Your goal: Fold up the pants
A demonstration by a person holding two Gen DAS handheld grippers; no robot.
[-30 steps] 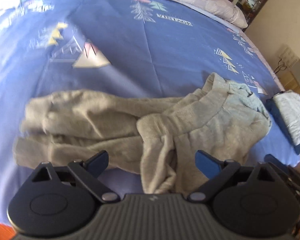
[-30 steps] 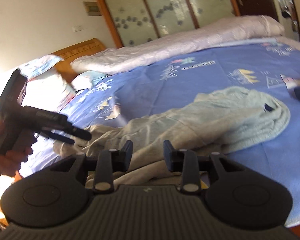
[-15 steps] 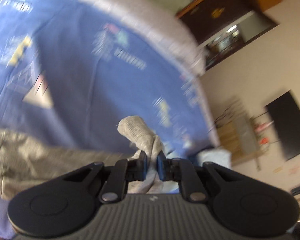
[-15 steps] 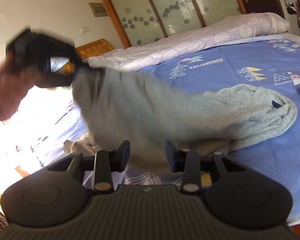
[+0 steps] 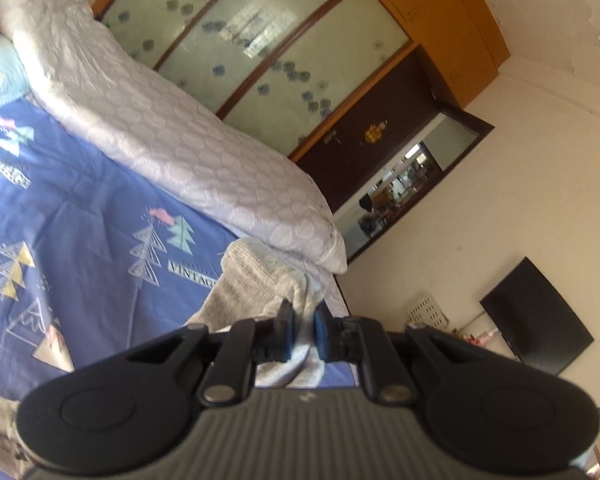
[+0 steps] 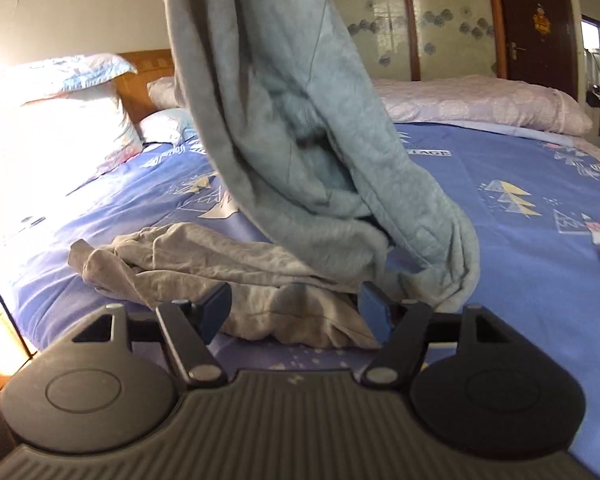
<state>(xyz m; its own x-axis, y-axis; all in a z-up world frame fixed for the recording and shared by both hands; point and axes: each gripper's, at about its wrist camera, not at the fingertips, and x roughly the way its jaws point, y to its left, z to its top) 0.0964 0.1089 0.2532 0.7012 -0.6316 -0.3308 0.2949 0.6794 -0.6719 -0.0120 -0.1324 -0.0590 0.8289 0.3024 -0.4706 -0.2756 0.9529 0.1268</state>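
Nearest, the left gripper [image 5: 301,330] pinches a ribbed hem of the grey pants [image 6: 284,152]; only its own view shows that clamp. The right gripper [image 6: 296,306], its jaws just opened wide around nothing, faces the pants hanging from above onto the blue bedsheet [image 6: 520,248]. A second ago they lay crumpled flat. Beyond, a quilt [image 5: 172,136] and wardrobe doors [image 5: 268,40].
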